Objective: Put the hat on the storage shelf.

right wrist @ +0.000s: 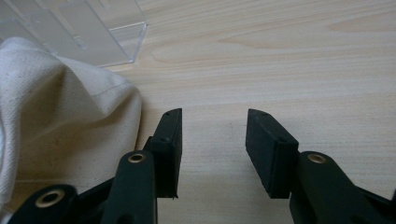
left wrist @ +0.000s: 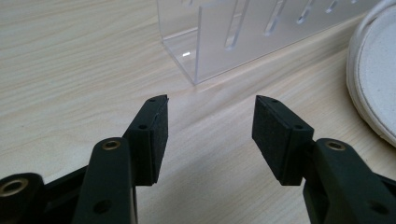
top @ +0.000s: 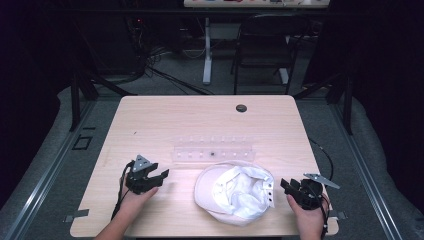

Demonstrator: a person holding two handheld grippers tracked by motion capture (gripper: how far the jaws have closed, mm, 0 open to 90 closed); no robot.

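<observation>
A white cap (top: 235, 192) lies upside down on the wooden table (top: 165, 120), near its front edge. Its brim (left wrist: 373, 79) shows at the right of the left gripper view, and its cloth crown (right wrist: 60, 112) at the left of the right gripper view. Behind it stands a clear acrylic rack (top: 214, 152) with slots. My left gripper (top: 161, 179) rests left of the cap, open with nothing between its pads (left wrist: 154, 135). On the cap's right my right gripper (top: 286, 189) is open too, its left fingertip close beside the cloth.
A round cable hole (top: 241, 108) sits near the table's far edge. Beyond the table stand a black chair (top: 265, 47) and a white desk leg (top: 207, 50), with cables on the floor. The acrylic rack's corner (left wrist: 196, 60) is just ahead of the left jaws.
</observation>
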